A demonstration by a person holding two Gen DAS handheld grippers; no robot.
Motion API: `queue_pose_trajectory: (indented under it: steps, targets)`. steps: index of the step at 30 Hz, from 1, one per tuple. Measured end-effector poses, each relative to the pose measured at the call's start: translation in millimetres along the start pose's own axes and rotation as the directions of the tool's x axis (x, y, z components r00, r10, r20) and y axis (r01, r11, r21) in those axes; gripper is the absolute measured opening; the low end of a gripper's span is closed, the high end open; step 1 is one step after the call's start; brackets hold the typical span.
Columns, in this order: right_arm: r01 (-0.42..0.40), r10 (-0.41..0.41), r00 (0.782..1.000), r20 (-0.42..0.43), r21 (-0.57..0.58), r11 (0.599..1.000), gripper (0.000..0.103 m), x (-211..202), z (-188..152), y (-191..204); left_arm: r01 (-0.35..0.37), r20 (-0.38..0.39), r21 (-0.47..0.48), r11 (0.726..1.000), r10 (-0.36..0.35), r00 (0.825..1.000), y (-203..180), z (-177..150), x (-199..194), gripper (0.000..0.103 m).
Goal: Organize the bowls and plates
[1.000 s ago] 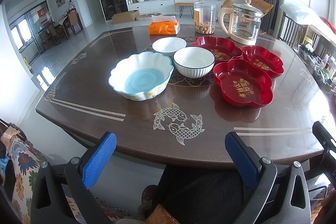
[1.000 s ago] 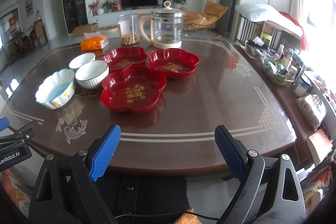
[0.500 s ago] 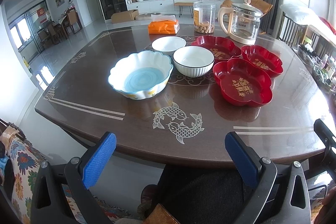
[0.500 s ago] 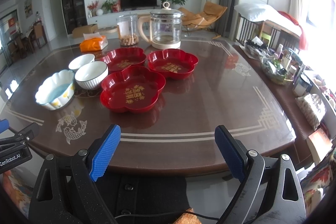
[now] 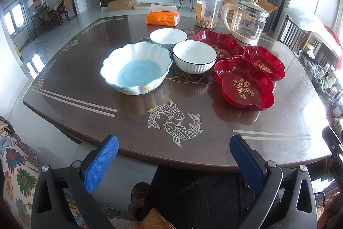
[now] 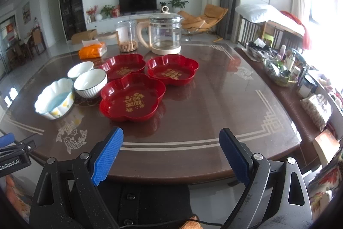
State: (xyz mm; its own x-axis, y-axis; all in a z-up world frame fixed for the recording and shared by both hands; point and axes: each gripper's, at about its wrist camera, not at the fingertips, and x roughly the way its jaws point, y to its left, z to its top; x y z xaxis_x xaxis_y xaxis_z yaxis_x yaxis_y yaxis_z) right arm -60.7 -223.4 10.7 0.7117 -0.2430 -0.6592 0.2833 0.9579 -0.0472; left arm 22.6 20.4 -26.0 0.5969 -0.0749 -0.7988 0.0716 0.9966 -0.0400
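Observation:
On the dark table (image 5: 193,143) stand a scalloped white bowl with a blue inside (image 5: 137,68), two round white bowls (image 5: 194,56) (image 5: 168,37), and three red flower-shaped plates (image 5: 244,83) (image 5: 264,61) (image 5: 218,43). The right wrist view shows the same set: the nearest red plate (image 6: 131,98), the two behind it (image 6: 172,69) (image 6: 123,64), the scalloped bowl (image 6: 55,98). My left gripper (image 5: 173,164) and right gripper (image 6: 171,155) are both open and empty, held at the table's near edge, apart from all dishes.
A glass kettle (image 5: 246,21), a clear jar of snacks (image 5: 206,11) and an orange tissue pack (image 5: 163,17) stand at the table's far side. A side shelf with bottles (image 6: 283,65) runs along the right. A patterned chair cover (image 5: 15,164) is at lower left.
Both grippers have moved slightly forward toward the table; the dishes have not moved and both grippers stay open.

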Motion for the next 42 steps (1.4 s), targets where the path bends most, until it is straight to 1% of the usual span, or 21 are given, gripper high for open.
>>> queue_pose_trajectory:
  steps: [3,5,8,10,12,15,17,20,22,23,24,26,28,29,31,34,37,38,39,40,42]
  targets:
    - [0.035,-0.035,0.999,0.02,-0.039,0.999,0.093,-5.6,2.5,1.2,0.03,0.009,0.028,0.999,-0.031,0.999,-4.6,11.1,-4.2,0.103]
    - [0.041,-0.04,0.998,0.045,-0.041,0.998,0.093,-10.2,4.3,-1.0,0.043,0.056,0.038,0.998,-0.045,0.997,-8.4,15.4,-13.5,0.103]
    - [0.063,-0.06,0.994,0.088,-0.035,0.997,0.093,-14.8,10.6,-3.3,0.03,0.149,0.053,0.998,-0.037,0.988,-14.7,17.2,-28.7,0.103]
    - [0.094,-0.087,0.986,0.139,-0.044,0.995,0.093,-20.8,16.1,-3.9,0.033,0.175,0.085,0.996,-0.048,0.983,-19.8,18.4,-33.7,0.103]
    - [0.081,-0.07,0.982,0.175,-0.056,0.995,0.093,-26.6,23.9,-6.3,0.056,0.153,0.118,0.991,-0.074,0.986,-23.1,23.4,-33.0,0.103]
    - [0.014,0.001,0.982,0.188,-0.078,0.997,0.093,-28.4,36.1,-12.9,0.122,0.095,0.142,0.982,-0.136,0.986,-24.2,29.5,-26.2,0.103]
    - [0.026,-0.007,0.979,0.204,-0.091,0.995,0.093,-27.6,41.9,-16.8,0.155,0.063,0.171,0.973,-0.168,0.984,-25.4,30.0,-21.2,0.103]
    - [0.063,-0.04,0.956,0.291,-0.067,0.996,0.093,-34.3,45.0,-27.3,0.141,0.055,0.209,0.968,-0.156,0.986,-28.9,22.4,-17.8,0.103]
    - [0.048,-0.028,0.937,0.348,-0.049,0.998,0.093,-39.7,44.1,-36.0,0.132,0.067,0.211,0.968,-0.15,0.986,-30.1,15.5,-18.2,0.103]
    - [0.049,-0.026,0.938,0.345,-0.059,0.997,0.093,-36.9,43.9,-37.7,0.126,0.08,0.201,0.971,-0.144,0.986,-29.6,12.8,-19.7,0.103]
    - [0.037,-0.01,0.948,0.319,-0.078,0.996,0.093,-30.7,43.9,-38.7,0.112,0.104,0.179,0.977,-0.132,0.986,-27.9,10.6,-22.4,0.103]
    - [-0.043,0.062,0.976,0.21,-0.091,0.995,0.093,-8.8,42.7,-42.4,0.087,0.162,0.136,0.987,-0.109,0.981,-25.2,9.5,-29.8,0.103]
    - [-0.092,0.097,0.989,0.11,-0.053,0.994,0.093,10.8,37.9,-45.2,0.048,0.167,0.134,0.99,-0.07,0.983,-26.4,16.2,-30.0,0.103]
    - [-0.104,0.107,0.989,0.099,-0.035,0.994,0.093,15.4,35.3,-45.6,0.032,0.148,0.138,0.99,-0.052,0.988,-28.0,21.2,-26.5,0.103]
    - [-0.102,0.103,0.989,0.108,-0.019,0.995,0.093,18.3,32.4,-43.3,0.035,0.106,0.14,0.99,-0.05,0.993,-29.9,31.9,-16.7,0.103]
    - [-0.105,0.107,0.989,0.104,-0.016,0.994,0.093,20.7,41.8,-38.9,-0.012,0.106,0.12,0.993,0.0,0.994,-32.0,43.0,-7.0,0.103]
    - [-0.091,0.094,0.992,0.084,-0.039,0.995,0.093,28.1,56.6,-37.1,-0.006,0.084,0.16,0.987,-0.007,0.996,-39.0,56.8,3.9,0.103]
    - [-0.093,0.096,0.995,0.04,-0.057,0.994,0.093,37.6,61.7,-35.7,0.008,0.067,0.165,0.986,-0.019,0.998,-40.1,63.0,8.2,0.103]
    - [-0.103,0.102,0.995,-0.024,-0.069,0.992,0.093,47.9,65.9,-36.6,0.045,0.042,0.169,0.985,-0.053,0.998,-40.3,69.8,13.1,0.103]
    - [-0.115,0.108,0.99,-0.088,-0.07,0.991,0.093,60.3,69.4,-39.1,0.093,0.01,0.173,0.98,-0.096,0.995,-41.4,76.7,18.2,0.103]
    - [-0.16,0.151,0.976,-0.156,-0.047,0.986,0.093,79.9,76.9,-44.2,0.15,-0.059,0.174,0.973,-0.142,0.988,-45.4,88.5,30.9,0.103]
